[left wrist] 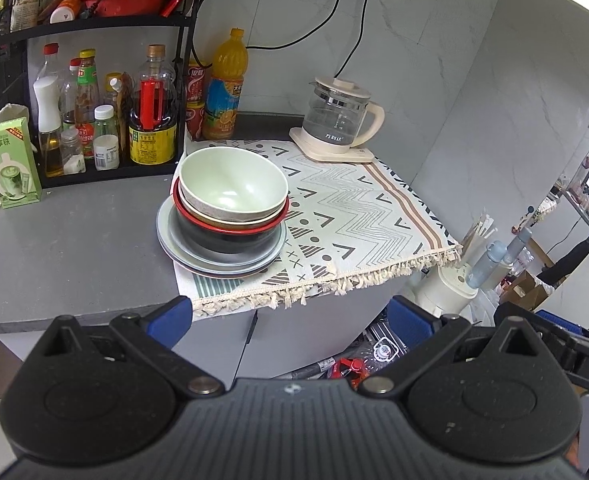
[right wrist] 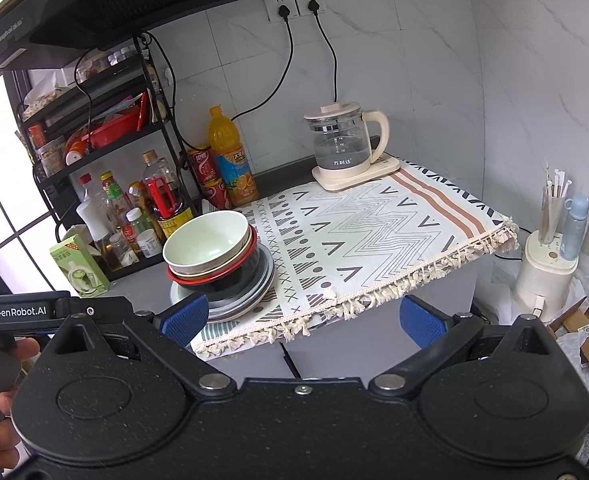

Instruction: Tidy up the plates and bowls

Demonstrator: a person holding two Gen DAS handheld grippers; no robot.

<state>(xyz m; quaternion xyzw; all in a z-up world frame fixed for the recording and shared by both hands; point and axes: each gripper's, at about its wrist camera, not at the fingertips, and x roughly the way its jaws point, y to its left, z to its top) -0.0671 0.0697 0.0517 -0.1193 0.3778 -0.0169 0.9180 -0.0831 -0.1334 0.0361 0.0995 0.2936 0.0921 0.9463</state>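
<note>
Take the patterned cloth as your landmark: the stack of bowls sits on plates at the cloth's left front corner, partly overhanging onto the bare counter. The kettle stands on its base at the cloth's back edge. Behind the cloth's left back corner stands a juice bottle. Left of the cloth you have the bottle rack, with a carton further left.

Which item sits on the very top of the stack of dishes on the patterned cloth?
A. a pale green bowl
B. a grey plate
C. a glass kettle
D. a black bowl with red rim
A: the pale green bowl sits nested uppermost, above the black bowl with red rim and the grey plates.
</note>
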